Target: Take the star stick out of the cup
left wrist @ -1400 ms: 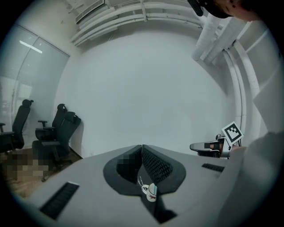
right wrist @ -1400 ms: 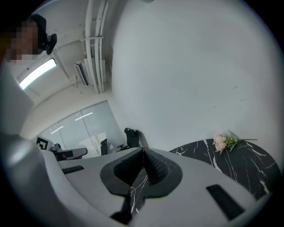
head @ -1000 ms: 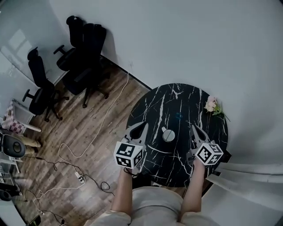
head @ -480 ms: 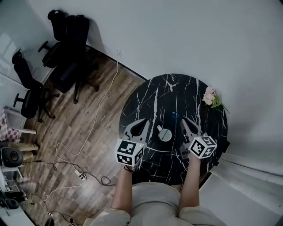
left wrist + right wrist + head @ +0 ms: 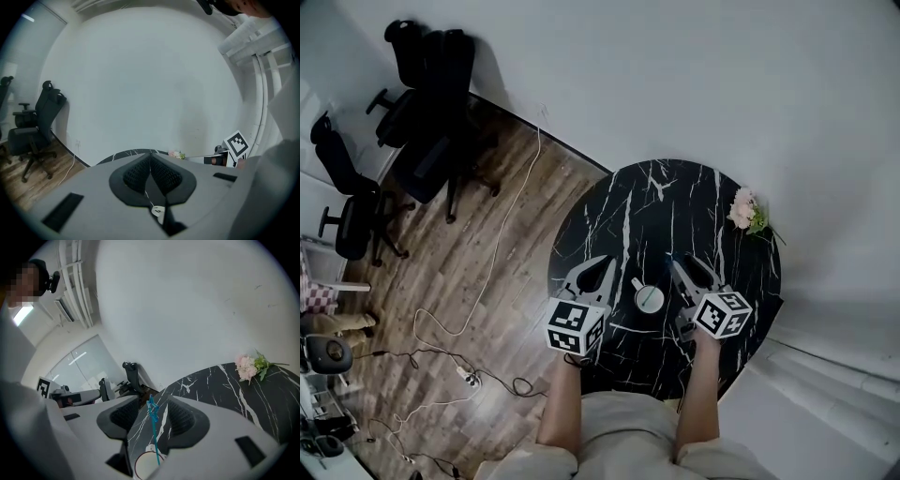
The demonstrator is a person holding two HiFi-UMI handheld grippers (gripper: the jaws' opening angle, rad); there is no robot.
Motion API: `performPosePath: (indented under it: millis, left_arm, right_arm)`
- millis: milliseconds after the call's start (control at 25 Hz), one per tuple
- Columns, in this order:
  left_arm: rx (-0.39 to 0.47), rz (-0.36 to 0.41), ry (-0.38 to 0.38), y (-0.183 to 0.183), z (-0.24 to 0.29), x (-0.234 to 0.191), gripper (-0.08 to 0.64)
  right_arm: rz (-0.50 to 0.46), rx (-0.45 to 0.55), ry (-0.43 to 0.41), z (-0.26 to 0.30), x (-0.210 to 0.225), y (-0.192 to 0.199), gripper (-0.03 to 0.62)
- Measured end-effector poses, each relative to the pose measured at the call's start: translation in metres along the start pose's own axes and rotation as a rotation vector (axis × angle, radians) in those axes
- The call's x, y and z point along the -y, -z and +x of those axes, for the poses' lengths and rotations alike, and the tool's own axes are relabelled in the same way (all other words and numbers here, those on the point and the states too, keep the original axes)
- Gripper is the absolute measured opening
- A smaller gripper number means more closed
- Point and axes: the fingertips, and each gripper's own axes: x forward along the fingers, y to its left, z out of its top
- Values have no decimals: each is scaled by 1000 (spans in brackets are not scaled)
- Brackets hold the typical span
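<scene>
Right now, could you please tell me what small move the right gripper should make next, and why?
Probably close the right gripper on the star stick: its fingers are opening, and the blue stick stands between them, untouched, its foot in the cup.

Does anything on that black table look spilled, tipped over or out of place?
Nothing stands out. The cup stands upright on the table with the star stick in it, nothing spilled; the flowers lie by the rim.
</scene>
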Motion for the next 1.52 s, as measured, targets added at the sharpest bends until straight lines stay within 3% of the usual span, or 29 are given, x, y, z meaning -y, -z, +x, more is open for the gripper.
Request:
performPosePath:
  millis: [400,640,880,1520]
  left_arm:
    - [-25,-26,-9,4,14,-26,21]
    - [-32,-35,-14,8,18,-33,21]
    - [-33,-39,-17,8,16,-31,21]
    - [9,-14,-46,4,-24,-13,21]
  right_arm:
    - [9,-22,-48,26,5,2,183]
    - [0,-40,-49,29,9,7,47]
    - [0,-15,-52,22,5,3,44]
    - [-140,111,-12,-11,-21,-16,43]
